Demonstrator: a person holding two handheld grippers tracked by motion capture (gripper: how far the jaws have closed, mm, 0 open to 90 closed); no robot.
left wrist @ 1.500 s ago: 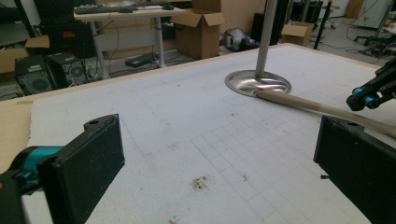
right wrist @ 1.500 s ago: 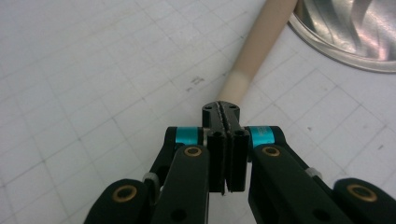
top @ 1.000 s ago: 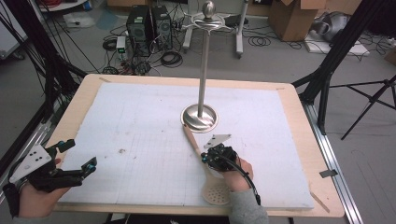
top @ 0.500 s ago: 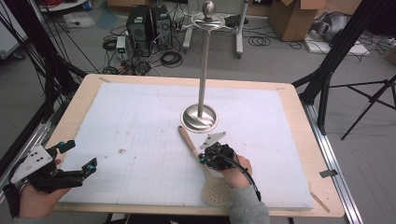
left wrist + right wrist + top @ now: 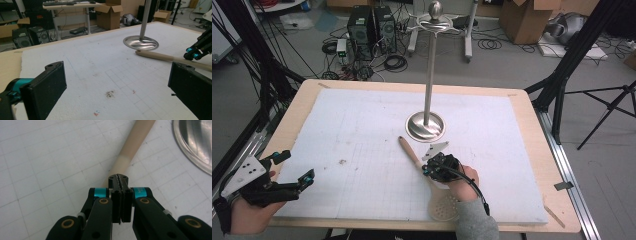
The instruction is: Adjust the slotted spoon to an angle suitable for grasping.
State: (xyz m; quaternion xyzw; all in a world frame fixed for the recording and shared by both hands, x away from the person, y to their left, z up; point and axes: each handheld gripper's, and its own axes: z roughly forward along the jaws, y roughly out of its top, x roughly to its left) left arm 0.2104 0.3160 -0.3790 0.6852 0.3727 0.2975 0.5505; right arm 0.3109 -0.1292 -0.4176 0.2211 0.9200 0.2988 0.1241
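1. The right gripper [image 5: 118,178] is showing its two jaws pressed flat together in the right gripper view, with no gap and nothing between them; their tips are sitting over the beige handle of the slotted spatula [image 5: 132,146].
2. The same view is not settling whether the closed tips are touching the handle or hanging just above it.
3. The high view is adding what the close view lacks: the slotted spatula [image 5: 412,154] is lying flat on the white foam board [image 5: 362,125], its handle end pointing toward the round base of the metal stand [image 5: 426,126] and its perforated blade lying near the board's front edge, beside the person's right hand [image 5: 464,182].
4. The left gripper [image 5: 120,87] is holding its jaws wide apart in the left gripper view, with bare board between them.
5. That view is also catching the spatula handle from the side, its tip lying just beside the stand's base without clearly touching it.
6. In the high view the left gripper [image 5: 294,167] is resting low at the board's front left corner, well apart from the spatula, pointing rightward.
7. The right forearm is coming in from the bottom edge, its grey sleeve [image 5: 472,222] angling up and left toward the handle.
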